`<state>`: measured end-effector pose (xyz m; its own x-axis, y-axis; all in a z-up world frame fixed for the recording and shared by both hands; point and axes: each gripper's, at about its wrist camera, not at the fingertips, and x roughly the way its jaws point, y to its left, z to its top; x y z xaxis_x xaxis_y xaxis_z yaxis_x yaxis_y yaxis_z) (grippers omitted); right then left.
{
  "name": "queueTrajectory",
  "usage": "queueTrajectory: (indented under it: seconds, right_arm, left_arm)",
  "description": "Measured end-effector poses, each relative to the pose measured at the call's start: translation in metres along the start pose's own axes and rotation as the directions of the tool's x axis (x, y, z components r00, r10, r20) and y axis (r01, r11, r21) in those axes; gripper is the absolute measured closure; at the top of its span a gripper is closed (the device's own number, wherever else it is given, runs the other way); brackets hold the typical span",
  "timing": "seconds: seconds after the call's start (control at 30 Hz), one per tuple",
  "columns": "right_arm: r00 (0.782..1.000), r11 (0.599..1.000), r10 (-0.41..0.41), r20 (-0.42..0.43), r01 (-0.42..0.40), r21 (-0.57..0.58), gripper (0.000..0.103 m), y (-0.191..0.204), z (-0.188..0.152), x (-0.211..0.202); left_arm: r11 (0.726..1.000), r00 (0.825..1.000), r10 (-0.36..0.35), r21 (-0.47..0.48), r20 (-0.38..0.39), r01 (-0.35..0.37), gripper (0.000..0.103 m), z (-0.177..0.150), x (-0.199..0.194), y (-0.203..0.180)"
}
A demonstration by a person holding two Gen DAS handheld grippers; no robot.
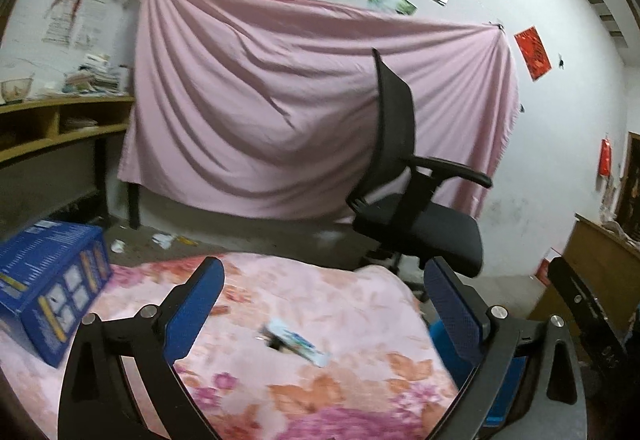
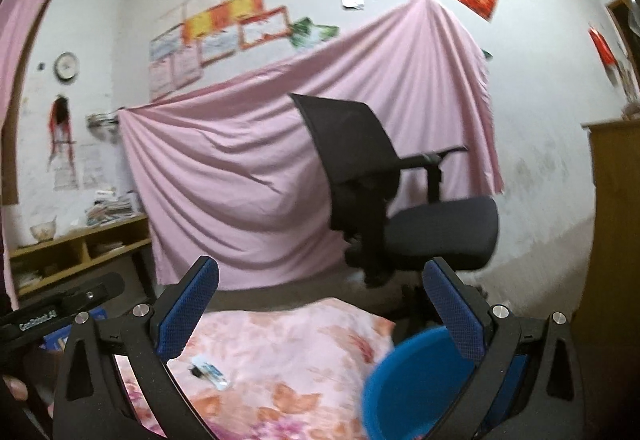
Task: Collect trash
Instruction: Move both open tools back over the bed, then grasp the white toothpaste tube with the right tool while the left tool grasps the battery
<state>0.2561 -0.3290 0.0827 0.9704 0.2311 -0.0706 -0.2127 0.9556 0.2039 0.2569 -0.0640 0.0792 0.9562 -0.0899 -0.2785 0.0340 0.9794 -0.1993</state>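
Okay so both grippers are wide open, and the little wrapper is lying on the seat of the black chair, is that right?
Not quite. Both the left gripper and right gripper are open, but the wrapper lies on the floral blanket, not on the chair. The left wrist view shows it.

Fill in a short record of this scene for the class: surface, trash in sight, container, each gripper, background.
surface: floral blanket
trash: small wrapper lying flat on the blanket, untouched
container: blue bin beside the blanket's edge
left gripper: open, nothing between its fingers
right gripper: open, empty
other items: blue box on the blanket's left side
background: black office chair before a pink sheet hung on the wall
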Motion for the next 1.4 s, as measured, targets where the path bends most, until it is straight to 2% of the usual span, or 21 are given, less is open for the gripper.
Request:
queueTrajectory:
  seconds: [0.23, 0.6, 0.7, 0.9, 1.1, 1.17, 1.27, 1.33, 1.4]
  right_arm:
    - [0.998, 0.996, 0.06, 0.034, -0.057, -0.062, 0.0, 0.036, -0.002, 0.006]
    - [0.994, 0.982, 0.107, -0.028, -0.11, -0.156, 0.0, 0.081, -0.023, 0.03]
    - [0.992, 0.973, 0.118, -0.051, -0.126, -0.192, 0.0, 0.093, -0.032, 0.036]
    - [0.981, 0.956, 0.119, -0.151, -0.155, -0.248, 0.0, 0.112, -0.048, 0.059]
    - [0.956, 0.951, 0.119, -0.268, -0.187, -0.245, 0.0, 0.113, -0.061, 0.085]
    - [0.943, 0.949, 0.118, -0.311, -0.2, -0.245, 0.0, 0.113, -0.067, 0.095]
    - [0.9, 0.944, 0.12, -0.419, -0.234, -0.233, 0.003, 0.115, -0.078, 0.114]
    - [0.858, 0.941, 0.124, -0.499, -0.262, -0.216, 0.008, 0.115, -0.086, 0.128]
    - [0.802, 0.938, 0.13, -0.583, -0.29, -0.191, 0.017, 0.115, -0.095, 0.141]
  left_arm:
    - [0.998, 0.997, 0.06, 0.007, 0.054, -0.06, 0.005, -0.003, -0.019, 0.036]
    - [0.991, 0.988, 0.131, 0.017, 0.087, -0.133, 0.005, -0.015, -0.026, 0.088]
    - [0.989, 0.987, 0.143, 0.022, 0.07, -0.145, 0.005, -0.022, -0.021, 0.102]
    - [0.986, 0.987, 0.162, 0.034, 0.016, -0.162, 0.005, -0.037, -0.006, 0.123]
    - [0.987, 0.985, 0.158, 0.041, -0.071, -0.155, 0.005, -0.046, 0.02, 0.134]
    - [0.988, 0.982, 0.152, 0.043, -0.108, -0.148, 0.005, -0.047, 0.03, 0.138]
    - [0.989, 0.974, 0.149, 0.05, -0.169, -0.143, 0.005, -0.049, 0.048, 0.141]
    - [0.988, 0.959, 0.15, 0.061, -0.239, -0.14, 0.005, -0.05, 0.065, 0.145]
    - [0.986, 0.936, 0.162, 0.084, -0.311, -0.143, 0.006, -0.052, 0.083, 0.148]
